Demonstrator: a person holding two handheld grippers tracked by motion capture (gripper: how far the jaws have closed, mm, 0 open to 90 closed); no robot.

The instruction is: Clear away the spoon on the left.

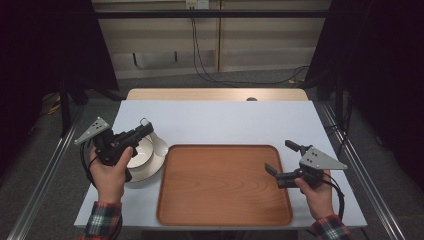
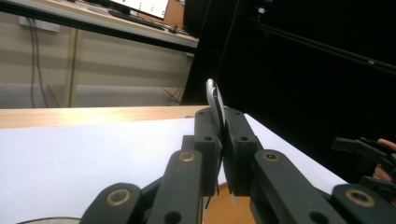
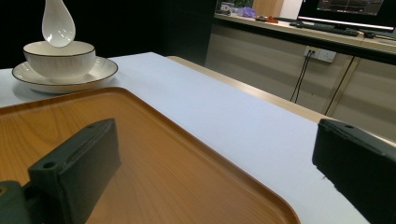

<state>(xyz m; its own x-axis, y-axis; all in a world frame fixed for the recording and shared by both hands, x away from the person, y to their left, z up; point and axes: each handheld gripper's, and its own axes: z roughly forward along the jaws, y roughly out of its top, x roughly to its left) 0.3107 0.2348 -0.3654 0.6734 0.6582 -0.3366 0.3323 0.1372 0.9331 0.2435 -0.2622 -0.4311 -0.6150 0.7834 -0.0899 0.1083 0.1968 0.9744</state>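
Left claw [image 1: 145, 127] clamps white spoon [image 3: 58, 23] above bowl [image 3: 59, 58]; right claw [image 1: 282, 157] wide over tray [image 1: 225, 210].

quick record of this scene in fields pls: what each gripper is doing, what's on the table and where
left gripper: shut on the handle of a white spoon, lifted over the bowl
spoon: bowl end hangs down, just above the bowl
bowl: white with a dark rim, sits on the plate
plate: white, on the table left of the tray
tray: wooden, nothing on it, middle of the table
right gripper: open, holds nothing, over the tray's right edge
table: pale top, wooden strip along the far edge
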